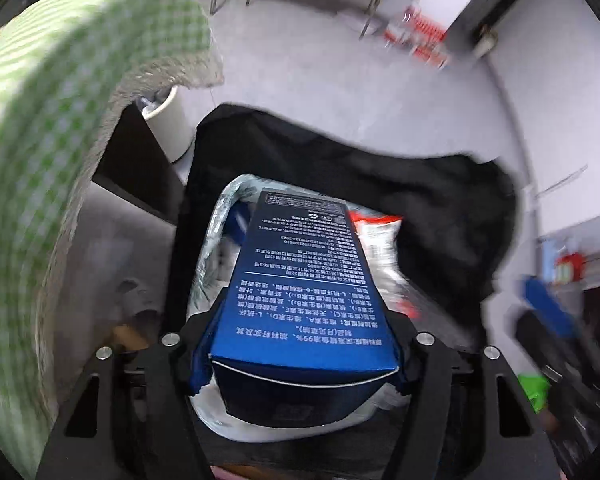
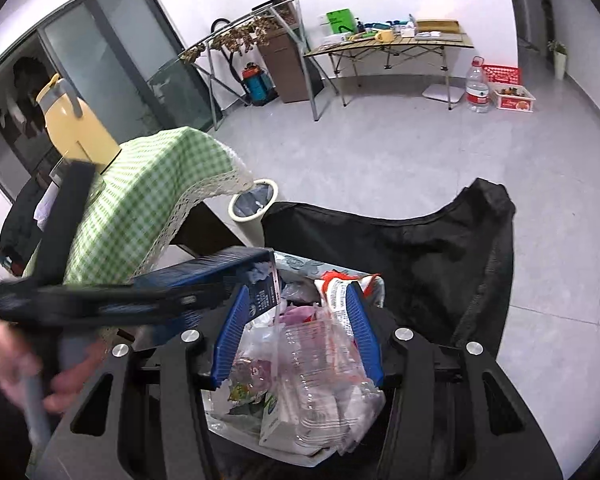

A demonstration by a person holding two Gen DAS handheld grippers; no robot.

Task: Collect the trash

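Note:
My left gripper [image 1: 300,364] is shut on a dark blue carton [image 1: 304,280] with white print, held over a clear bag of trash [image 1: 220,248] that sits in a black bag [image 1: 380,176]. In the right wrist view the left gripper [image 2: 204,300] comes in from the left with the blue carton [image 2: 228,276] above the trash bag. My right gripper [image 2: 300,332] is open, its blue pads [image 2: 360,332] on either side of crumpled clear plastic and wrappers [image 2: 312,344] in the trash bag. A red and white wrapper [image 2: 336,284] lies on top.
A table with a green checked cloth [image 2: 148,208] stands at left, with a yellow jug [image 2: 72,120] on it. A white waste bin [image 2: 252,204] stands beside it on the floor. A folding table [image 2: 392,44], a water bottle [image 2: 476,88] and red crates [image 2: 508,84] stand far back.

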